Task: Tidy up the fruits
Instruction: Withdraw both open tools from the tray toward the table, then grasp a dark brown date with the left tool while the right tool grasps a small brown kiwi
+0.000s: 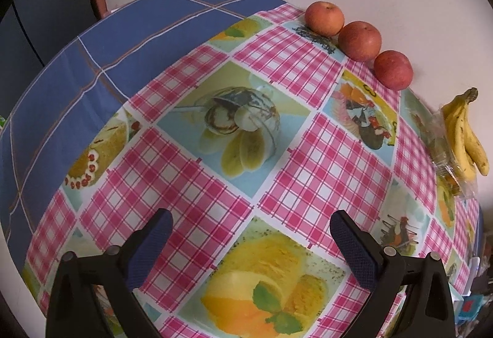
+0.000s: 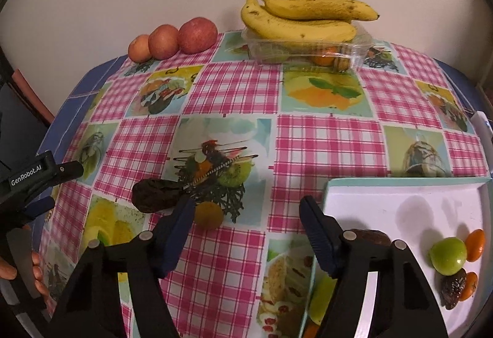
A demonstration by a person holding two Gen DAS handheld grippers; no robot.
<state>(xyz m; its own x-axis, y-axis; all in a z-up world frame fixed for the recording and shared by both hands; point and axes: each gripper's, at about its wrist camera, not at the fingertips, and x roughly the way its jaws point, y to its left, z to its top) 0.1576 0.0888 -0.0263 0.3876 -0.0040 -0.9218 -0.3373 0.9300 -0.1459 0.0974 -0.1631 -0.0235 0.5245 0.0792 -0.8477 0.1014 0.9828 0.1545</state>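
1. Fruits are lying on the counter [image 2: 308, 147] and in the white tray [image 2: 400, 199]: the dark wrinkled fruit [image 2: 157, 195] and small brown fruit [image 2: 209, 215] are looking soft; we are judging a light mid-body hold safest.
2. We are counting three apples [image 2: 197, 34], two bananas [image 2: 295, 24], and five tray fruits.
3. Right gripper [image 2: 246, 215] and left gripper [image 1: 249, 233]: jaws are standing apart, holding nothing.

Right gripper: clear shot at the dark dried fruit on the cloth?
Probably yes. The right gripper is open and empty; the dark dried fruit lies just beyond its left finger, only a small brownish fruit alongside.
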